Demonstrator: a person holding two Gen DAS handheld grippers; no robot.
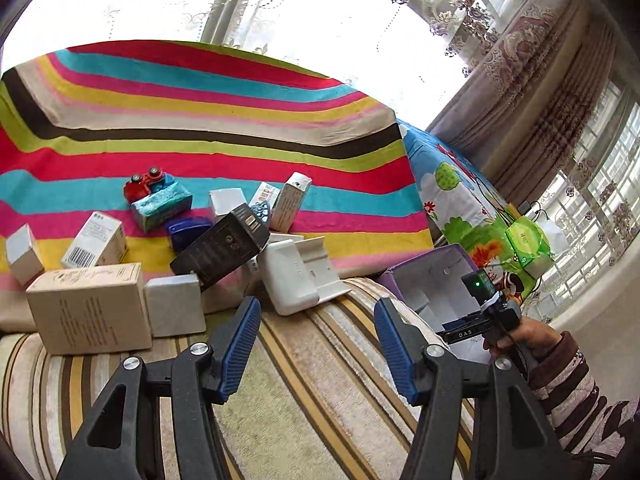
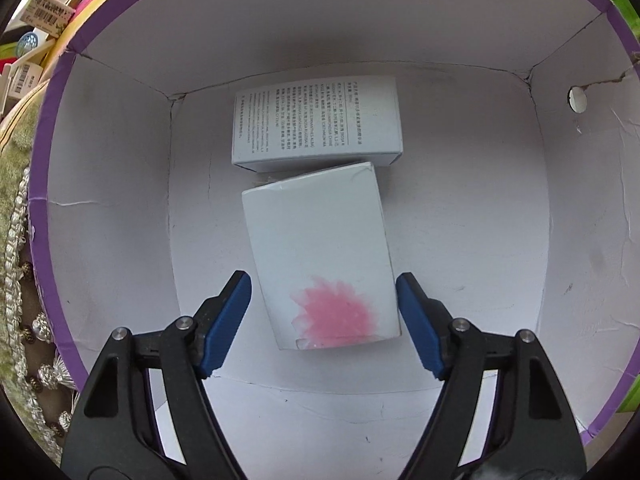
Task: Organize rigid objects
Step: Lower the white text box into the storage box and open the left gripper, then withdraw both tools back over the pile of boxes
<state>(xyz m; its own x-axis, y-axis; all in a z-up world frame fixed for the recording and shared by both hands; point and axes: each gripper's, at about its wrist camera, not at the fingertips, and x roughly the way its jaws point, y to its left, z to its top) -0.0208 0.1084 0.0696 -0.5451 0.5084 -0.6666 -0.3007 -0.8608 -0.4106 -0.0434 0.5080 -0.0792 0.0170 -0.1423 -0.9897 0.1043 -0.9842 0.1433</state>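
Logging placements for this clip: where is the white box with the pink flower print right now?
In the right wrist view, the white box with the pink flower print lies inside the purple-rimmed container, between the open right claw fingers, its far end against the text-printed box.

Broad multicoloured striped cloth [image 1: 224, 128] spanning the left and centre of the left wrist view; beneath it, along the lower frame, a beige and brown striped woven cover [image 1: 320, 380]. At right of centre, a blue cartoon-printed fabric [image 1: 448, 192] with green trees and flowers. A green plastic packet [image 1: 526, 246] rests at its right edge. Patterned lace curtains [image 1: 540, 92] hang before bright windows [image 1: 600, 184] across the upper right
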